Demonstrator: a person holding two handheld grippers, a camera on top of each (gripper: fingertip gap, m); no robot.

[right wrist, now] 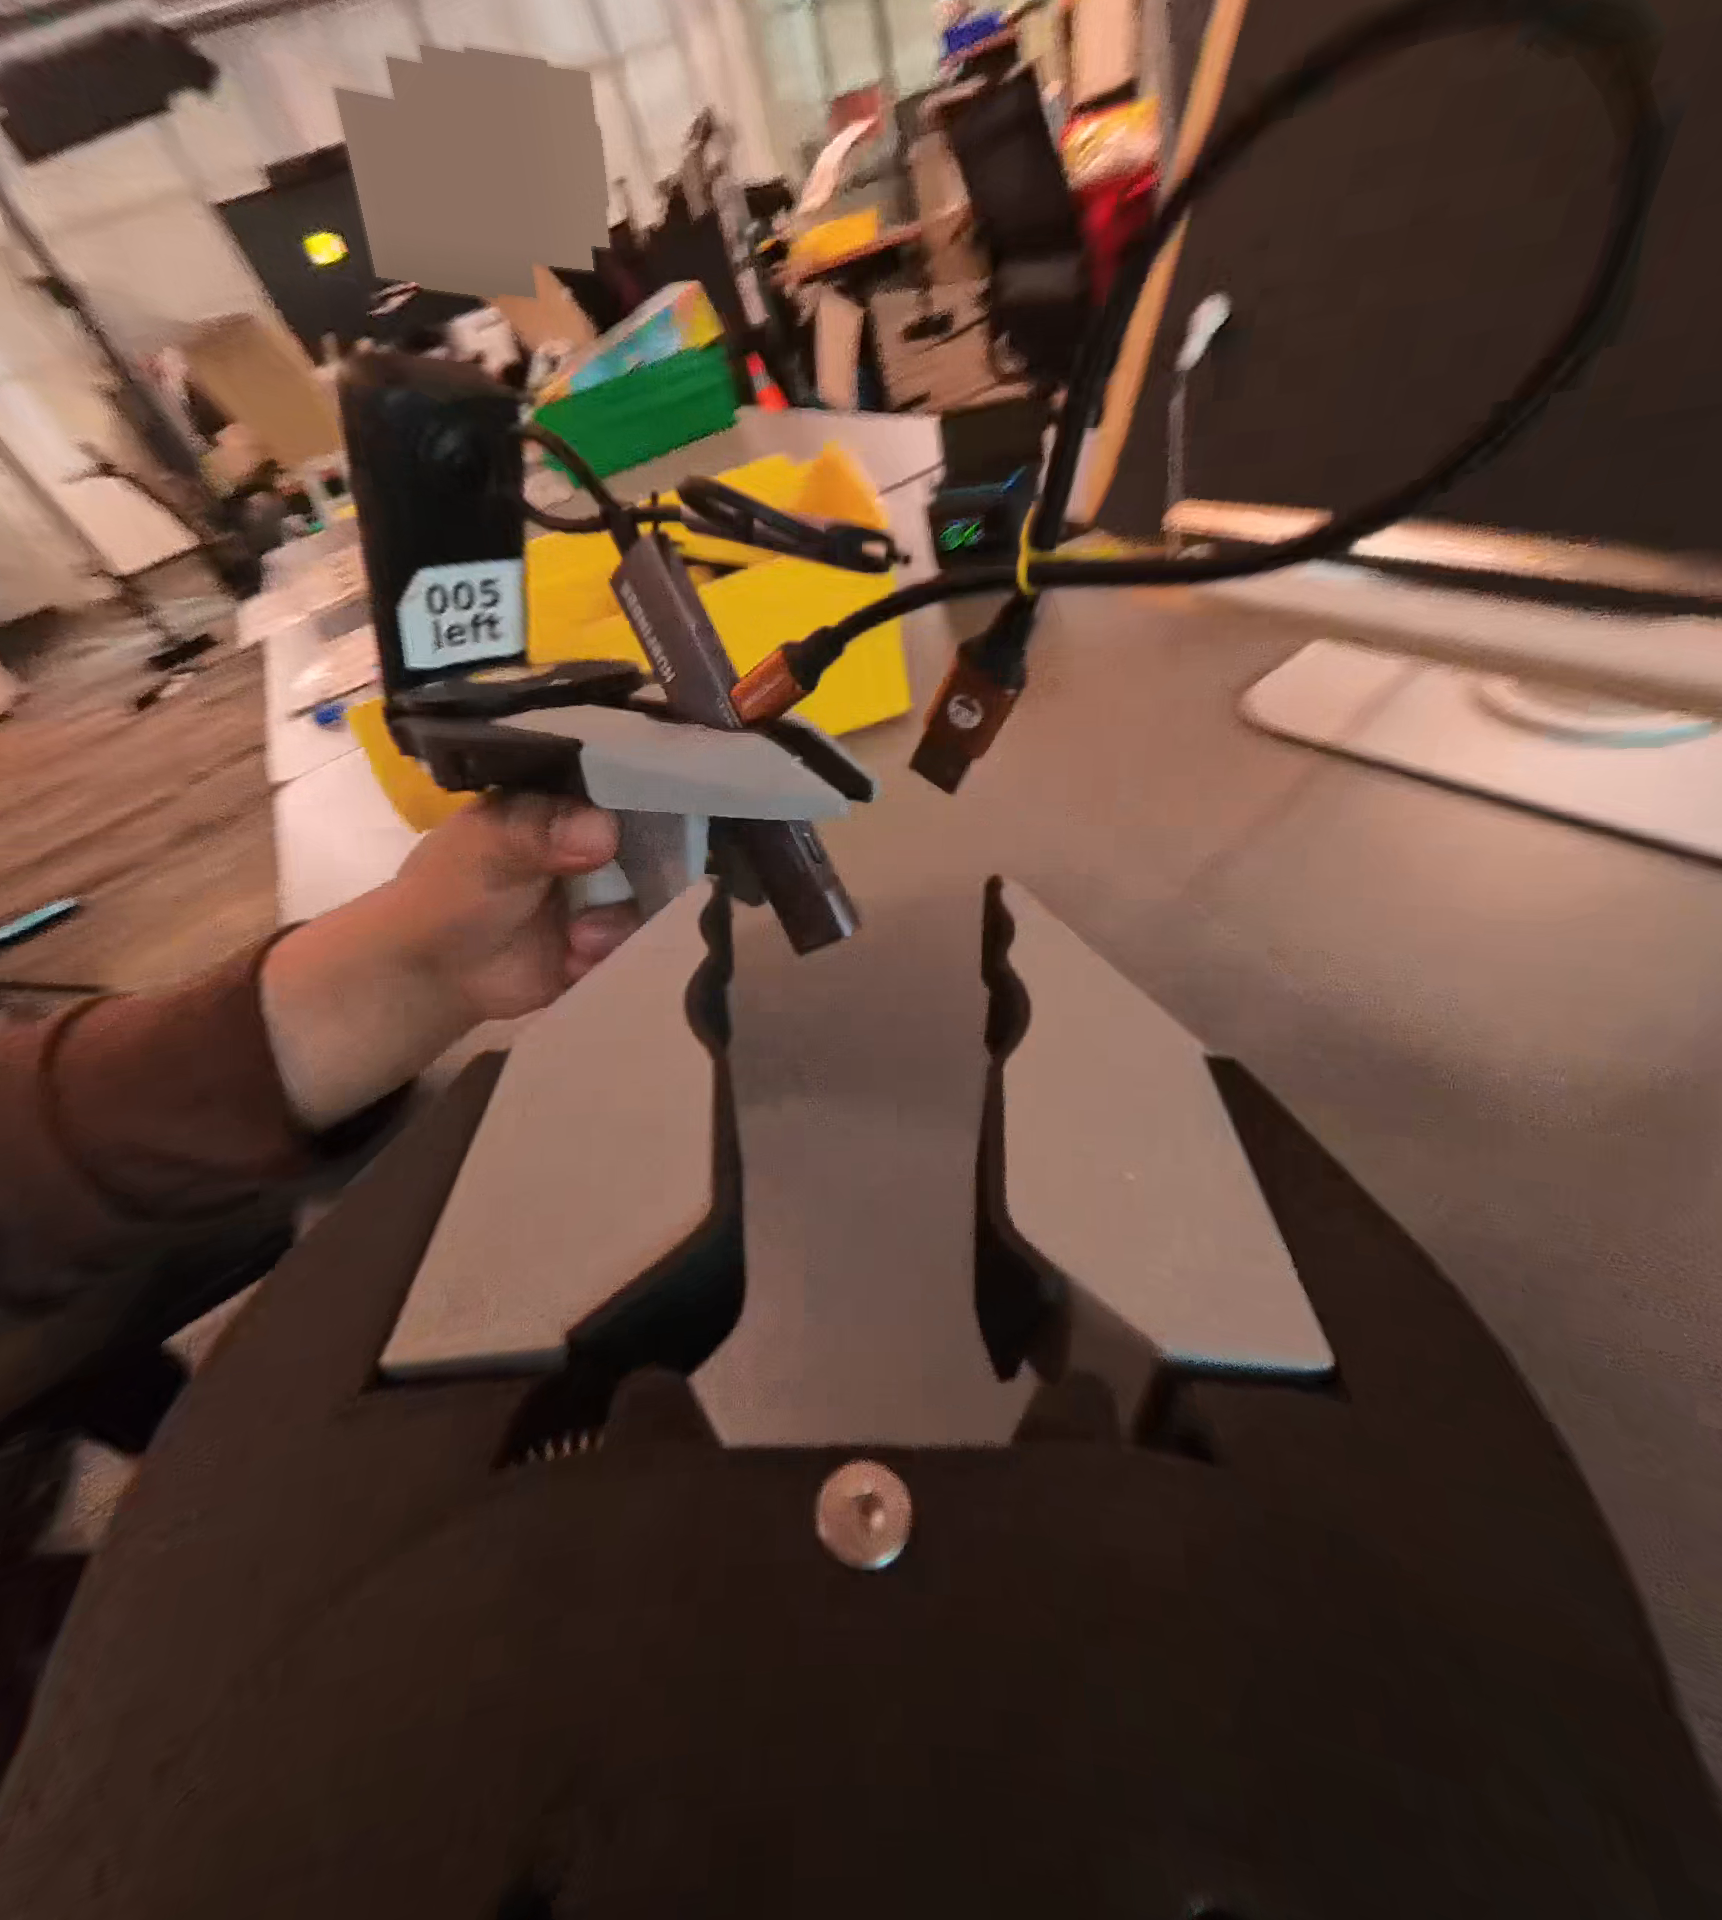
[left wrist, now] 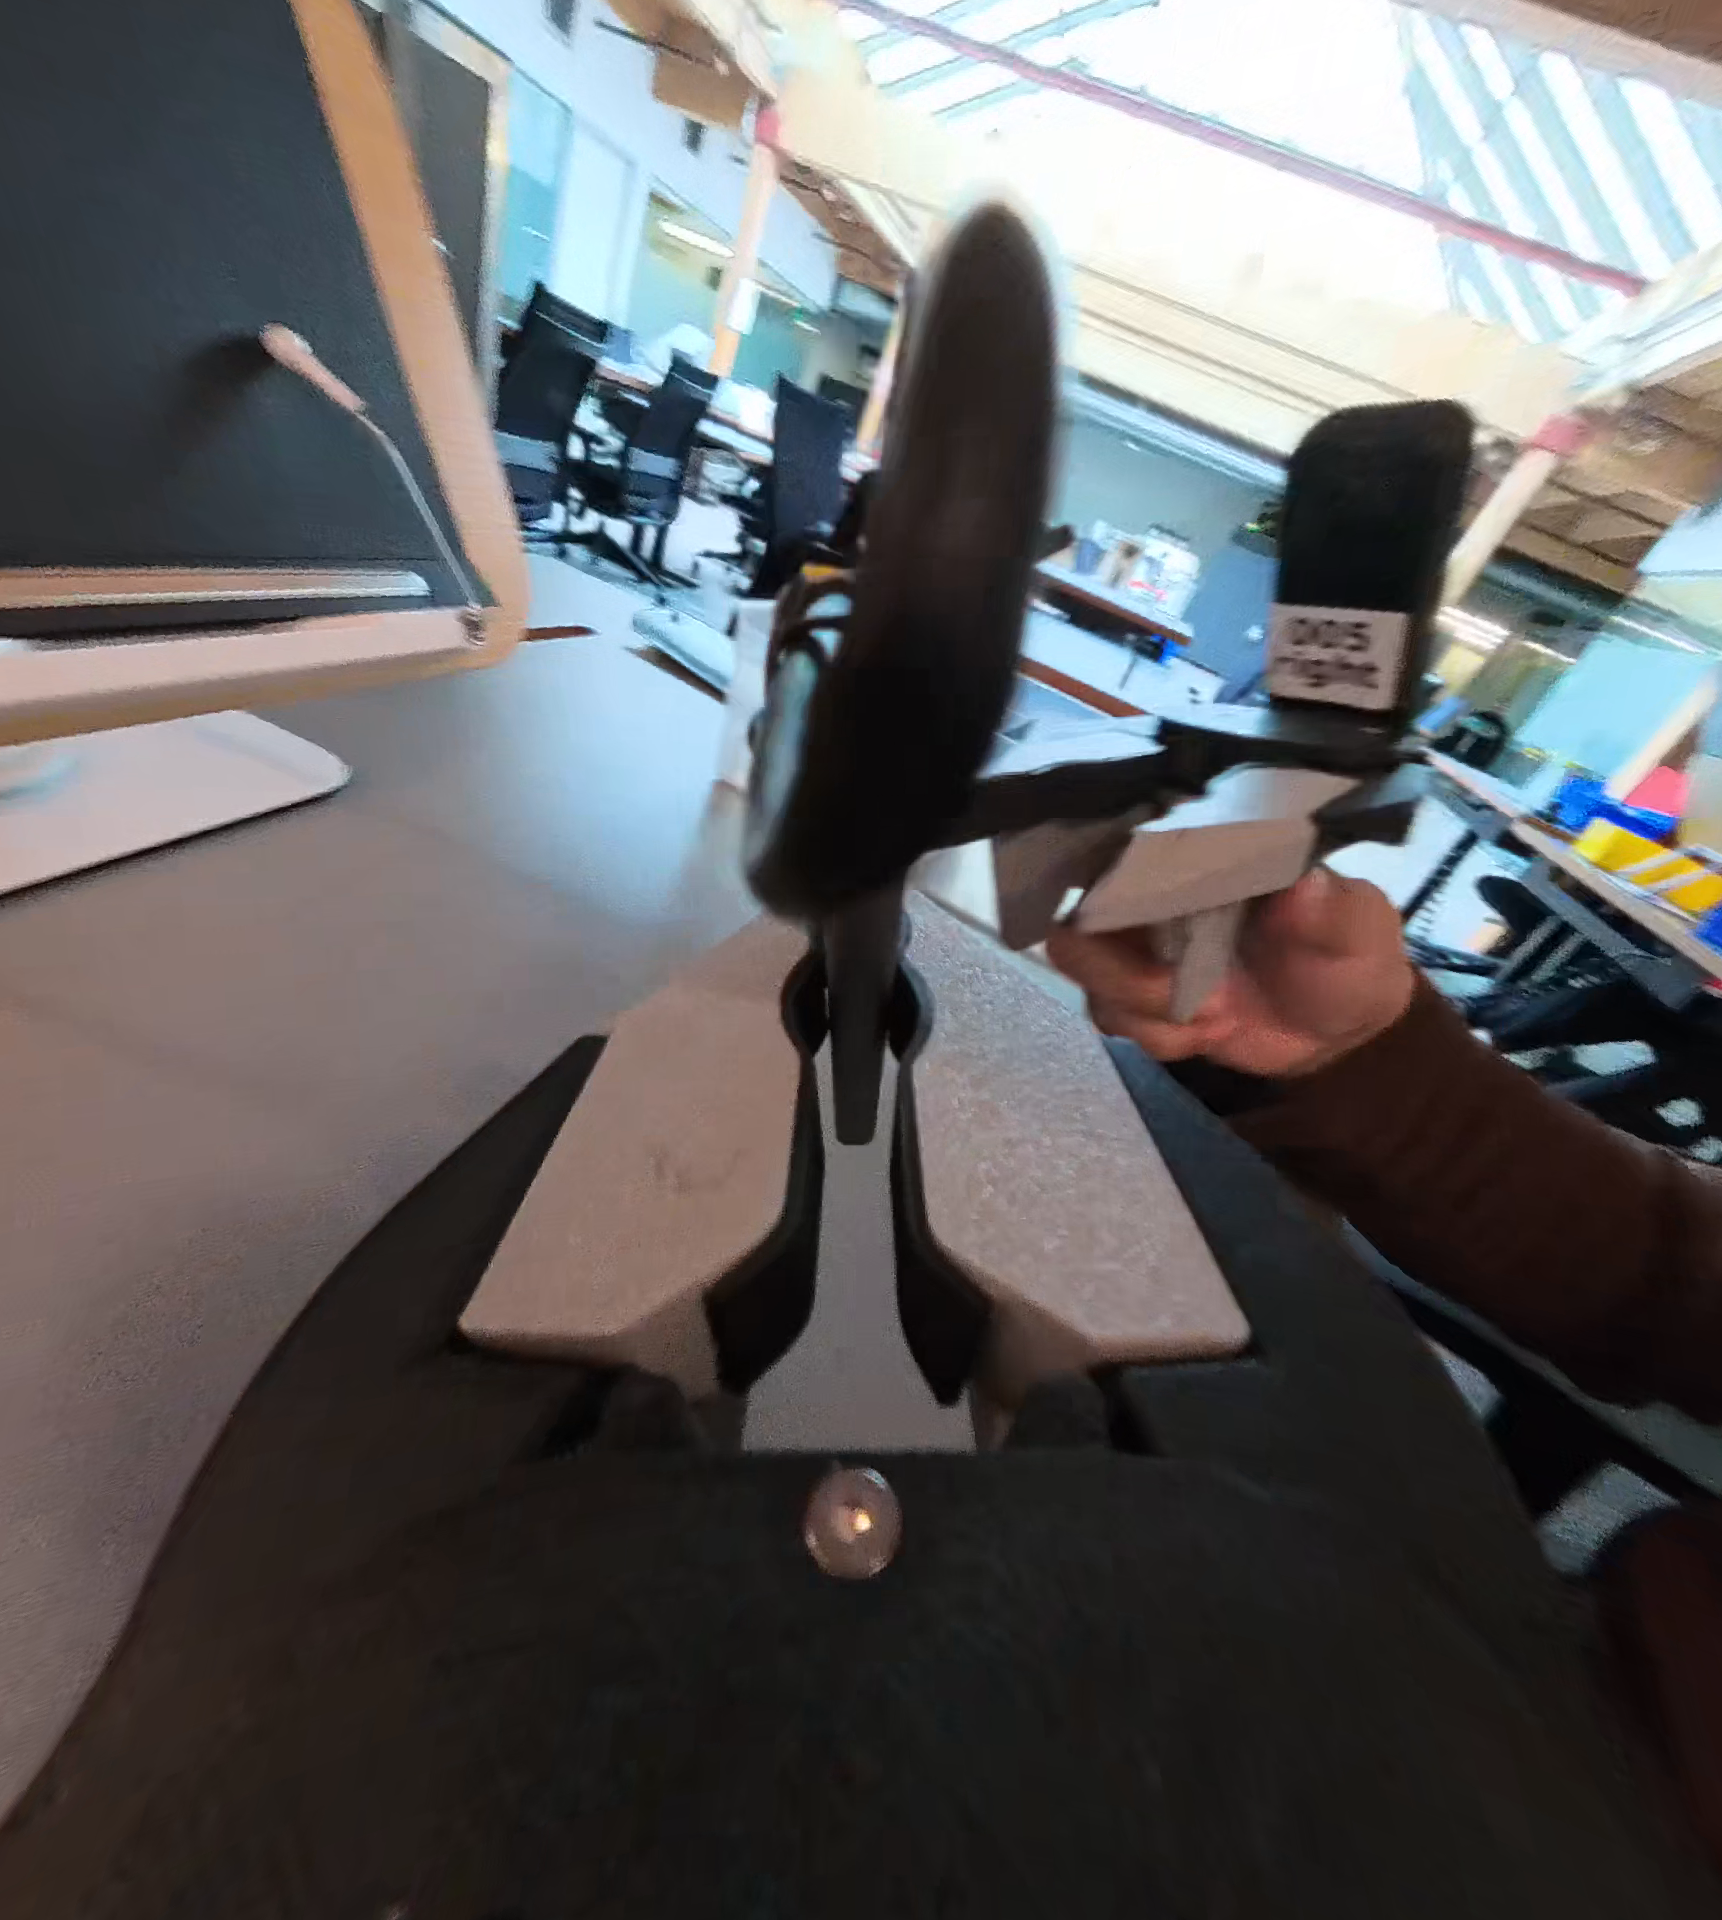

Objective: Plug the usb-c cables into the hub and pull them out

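Observation:
My left gripper (left wrist: 852, 1023) is shut on the hub (left wrist: 924, 582), a slim dark grey bar that rises blurred and tilted close to the camera. In the right wrist view the hub (right wrist: 675, 649) sits slanted in the left gripper (right wrist: 784, 795), above the table. An orange-brown usb-c plug (right wrist: 779, 681) sits in the hub's side. A second brown plug (right wrist: 966, 717) hangs free on the looped black cable (right wrist: 1459, 436). My right gripper (right wrist: 852, 904) is open and empty, just short of the hub's lower end. It also shows in the left wrist view (left wrist: 1002, 800), held by a hand.
A monitor (left wrist: 161, 364) on a white base (left wrist: 109, 800) stands at the back of the grey table (left wrist: 369, 1039). A yellow bin (right wrist: 815, 634) with another black cable and a green box (right wrist: 639, 416) lie beyond the hub. Office chairs and desks fill the background. My left and right fingertips are right by each other.

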